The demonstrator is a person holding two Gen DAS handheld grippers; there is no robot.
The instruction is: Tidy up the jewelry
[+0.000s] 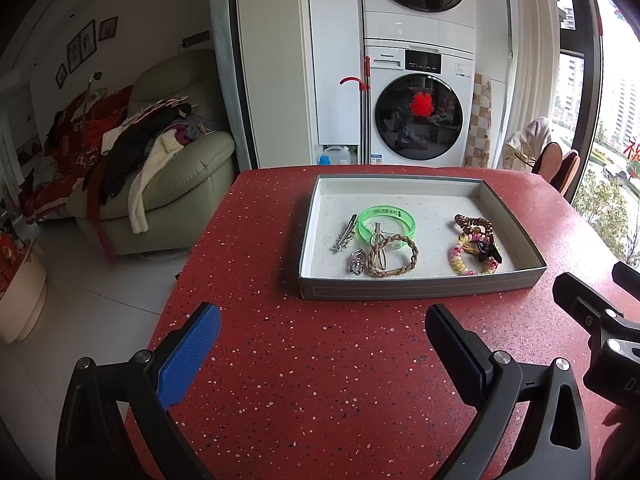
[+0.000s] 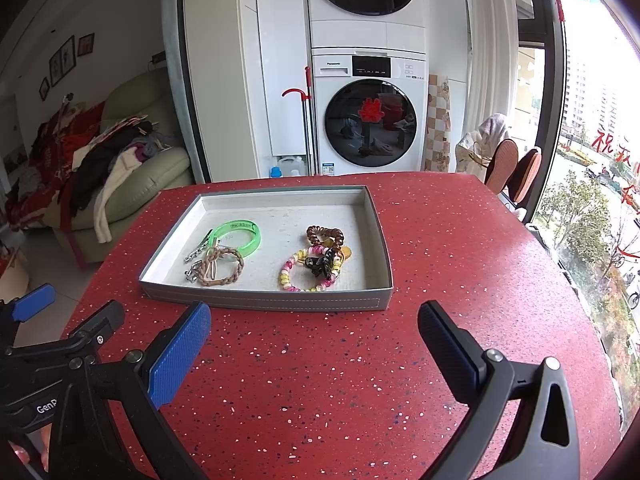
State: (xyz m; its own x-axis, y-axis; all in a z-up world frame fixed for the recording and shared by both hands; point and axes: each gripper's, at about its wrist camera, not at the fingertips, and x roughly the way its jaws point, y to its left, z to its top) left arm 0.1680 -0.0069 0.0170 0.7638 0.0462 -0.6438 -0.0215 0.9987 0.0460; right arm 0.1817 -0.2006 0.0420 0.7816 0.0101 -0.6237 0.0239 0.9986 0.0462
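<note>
Left tongs (image 1: 322,354): spread wide with nothing between them, low in the left wrist view, over bare red tabletop (image 1: 320,380)
Right tongs (image 2: 314,346): likewise spread wide and empty, low in the right wrist view; their black frame also intrudes at the right edge of the left wrist view
Tray (image 1: 420,292): shallow grey box with a pale floor, just beyond both tongs at frame centre, its long side running left to right across the view
Left cluster: green bangle (image 1: 386,222), braided tan bracelet (image 1: 394,258) overlapping the bangle's near edge, silver hair clip (image 1: 345,236) and silver charm (image 1: 355,261) at the left of the group
Right cluster: brown coil tie (image 2: 325,234) behind a pink-and-yellow beaded bracelet (image 2: 306,274), with a dark claw clip (image 2: 320,263) lying on top
Deciding relation: the left cluster lies almost straight ahead of the left tongs, the right cluster ahead of the right tongs, so each hand seems nearer to its own side; the hair clip's long axis slants from lower left to upper right
Near wall: it stands between tongs and jewelry, so a reach would likely have to pass over it
Hard to read: how the right cluster's pieces are entangled; whether a thin loop inside the bangle is a separate piece; the printing on the bangle
</note>
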